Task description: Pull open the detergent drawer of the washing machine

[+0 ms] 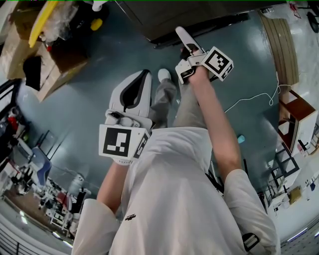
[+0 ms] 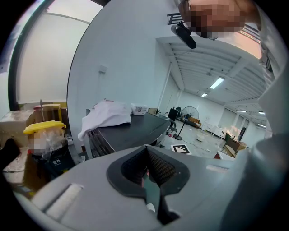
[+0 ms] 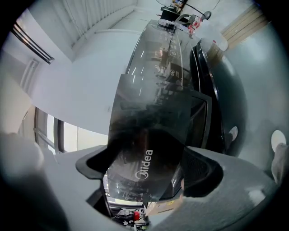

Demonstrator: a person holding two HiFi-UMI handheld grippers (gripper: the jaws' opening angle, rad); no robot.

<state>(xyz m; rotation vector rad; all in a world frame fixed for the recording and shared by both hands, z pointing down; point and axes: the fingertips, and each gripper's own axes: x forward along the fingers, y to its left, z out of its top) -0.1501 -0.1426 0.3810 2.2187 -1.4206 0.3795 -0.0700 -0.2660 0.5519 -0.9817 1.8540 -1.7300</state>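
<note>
**A:** Head view?
**B:** The right gripper [image 1: 189,47] is up at the washing machine [image 1: 199,17], and the left gripper [image 1: 135,84] is well apart from it.
**A:** Gripper views?
**B:** Left jaws together, empty. Right jaws apart astride the Midea panel [image 3: 144,135], likely the drawer front. I can't tell whether it's pulled out.

Looking straight down here: a person in a white t-shirt [image 1: 169,199] and grey trousers [image 1: 172,102] is standing on a blue-grey floor [image 1: 89,99]. The right arm is reaching way out, holding the right gripper [image 1: 185,42] by the edge of the dark washing machine [image 1: 189,15] up top. Can't tell if it's touching. The left gripper [image 1: 135,84] is sitting closer to the body, with its marker cube [image 1: 119,142] facing the camera. 1 white shoe [image 1: 164,74] is peeking out between the 2 grippers. Cardboard boxes [image 1: 50,64] are sitting top left, and a white cable [image 1: 254,99] is trailing across the floor on the right.
</note>
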